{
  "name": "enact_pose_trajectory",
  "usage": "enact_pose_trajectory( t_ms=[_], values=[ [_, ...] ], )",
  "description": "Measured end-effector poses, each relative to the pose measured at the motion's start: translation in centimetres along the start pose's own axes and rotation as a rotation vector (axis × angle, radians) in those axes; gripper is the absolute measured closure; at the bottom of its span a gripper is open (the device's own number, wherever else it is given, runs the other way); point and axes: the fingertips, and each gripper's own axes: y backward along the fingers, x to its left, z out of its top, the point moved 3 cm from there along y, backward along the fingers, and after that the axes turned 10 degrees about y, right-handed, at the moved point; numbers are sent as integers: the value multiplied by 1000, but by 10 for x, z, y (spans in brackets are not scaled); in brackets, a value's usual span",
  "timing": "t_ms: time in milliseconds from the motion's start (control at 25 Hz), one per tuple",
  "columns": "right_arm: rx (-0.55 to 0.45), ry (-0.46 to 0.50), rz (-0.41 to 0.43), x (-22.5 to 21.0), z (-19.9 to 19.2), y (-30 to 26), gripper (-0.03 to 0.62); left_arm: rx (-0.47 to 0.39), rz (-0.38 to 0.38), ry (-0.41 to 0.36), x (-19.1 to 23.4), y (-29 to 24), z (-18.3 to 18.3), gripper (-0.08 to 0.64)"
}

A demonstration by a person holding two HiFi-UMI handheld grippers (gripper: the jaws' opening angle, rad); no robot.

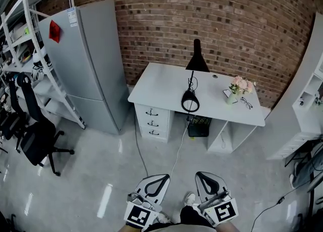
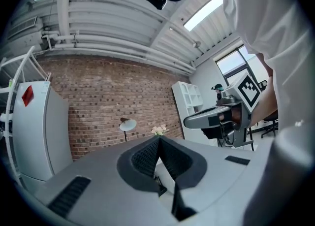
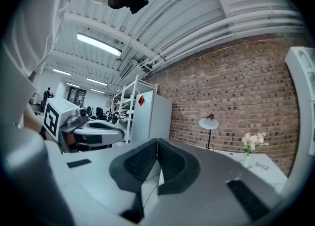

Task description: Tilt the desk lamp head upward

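Far ahead: desk lamp [image 1: 191, 96]; left tongs [image 1: 165, 177], right tongs [image 1: 199, 175] (both closed, empty).

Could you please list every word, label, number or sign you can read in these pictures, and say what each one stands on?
No text here is legible.
Blue-and-white label on the fridge: too small to read.
Red tag on the fridge: no readable print.
Marker cubes on the left hand-held gripper and right hand-held gripper: black-and-white patterns, not words.
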Motion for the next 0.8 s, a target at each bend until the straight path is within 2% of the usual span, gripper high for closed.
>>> enact_pose_trajectory(
  t_ms=[280,520,800],
  values=[
    [1,-27,-29,-27,-13,-8,574,1,-19,-4,4,-30,-3,554],
    [-31,-46,-11,-65,-20,-38,574,28,11,-8,17,-63,-7,554],
    [-63,-50,13,-121,-33,-78,574,12,44,-17,44,-124,-5,554]
  ],
)
